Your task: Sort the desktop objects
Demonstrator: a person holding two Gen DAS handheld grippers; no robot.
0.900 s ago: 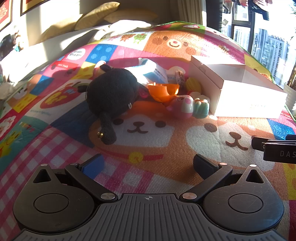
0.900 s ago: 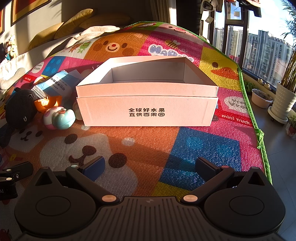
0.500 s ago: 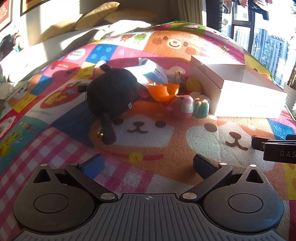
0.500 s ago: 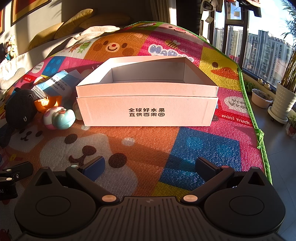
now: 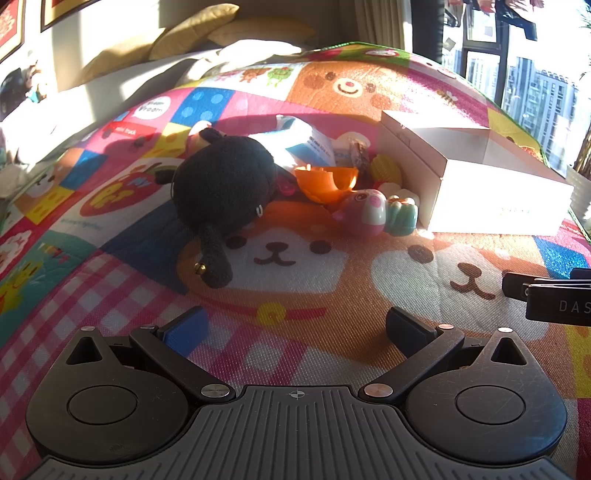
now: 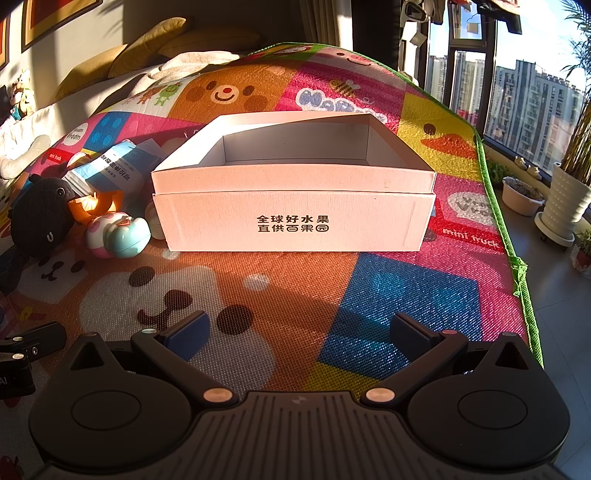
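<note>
A black plush toy (image 5: 225, 192) lies on the colourful play mat, also at the left of the right wrist view (image 6: 40, 218). Beside it are an orange bowl-shaped shell (image 5: 325, 181), a pink and teal toy (image 5: 376, 214) and a blue-and-white packet (image 6: 110, 173). A white open cardboard box (image 6: 295, 210) stands to their right, empty inside as far as I see. My left gripper (image 5: 295, 328) is open and empty, short of the toys. My right gripper (image 6: 299, 332) is open and empty, in front of the box.
The mat's green edge (image 6: 517, 258) runs along the right, with floor, plant pots (image 6: 565, 206) and windows beyond. Cushions (image 5: 192, 33) and a white sofa lie at the back. The right gripper's side shows in the left wrist view (image 5: 554, 295).
</note>
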